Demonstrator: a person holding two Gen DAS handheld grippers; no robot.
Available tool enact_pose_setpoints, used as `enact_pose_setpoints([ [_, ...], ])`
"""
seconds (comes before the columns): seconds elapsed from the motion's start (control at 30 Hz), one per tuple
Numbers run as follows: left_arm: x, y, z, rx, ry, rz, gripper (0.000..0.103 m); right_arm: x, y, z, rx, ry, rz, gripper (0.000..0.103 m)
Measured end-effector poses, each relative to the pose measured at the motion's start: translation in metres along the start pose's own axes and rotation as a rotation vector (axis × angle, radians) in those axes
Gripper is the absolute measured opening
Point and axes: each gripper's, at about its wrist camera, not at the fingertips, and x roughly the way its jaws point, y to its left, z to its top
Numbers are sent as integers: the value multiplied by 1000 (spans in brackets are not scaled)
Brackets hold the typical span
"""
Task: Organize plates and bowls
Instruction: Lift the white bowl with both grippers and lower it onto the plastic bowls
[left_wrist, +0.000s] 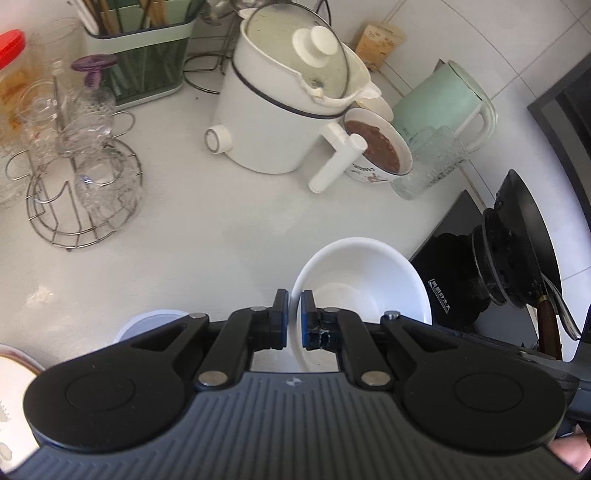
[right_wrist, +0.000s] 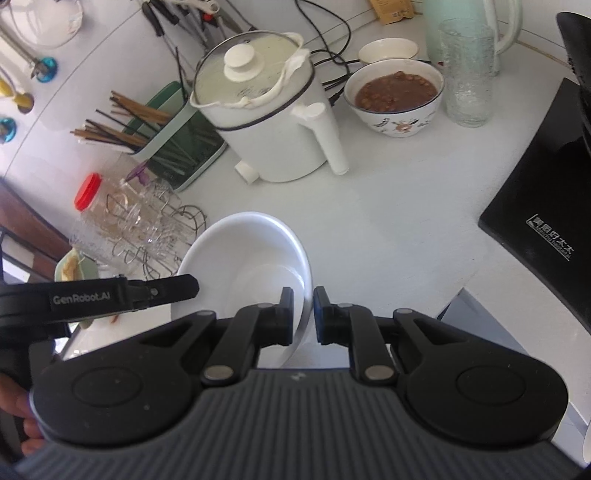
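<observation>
Claws, left and right, pinch opposite bowl rims.

In the left wrist view the bowl sits lower centre on the counter, the pot above it, the glass rack at left, the kettle upper right, the cooktop at right.
</observation>
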Motion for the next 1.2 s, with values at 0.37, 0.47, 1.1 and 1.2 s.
enact_pose_setpoints([
  [0.37,-23,43,-14,-94,-45,48,7,23,33,-5,-87,76,50,15],
  [0.47,-30,58,-18,-133,-46,73,7,32,46,-4,-125,101,69,15],
  [1.1,-33,122,-41,-283,1,150,8,88,102,-16,-398,280,85,15],
  [1.2,-30,126,-51,-307,19,155,8,97,98,-21,-396,317,87,15],
])
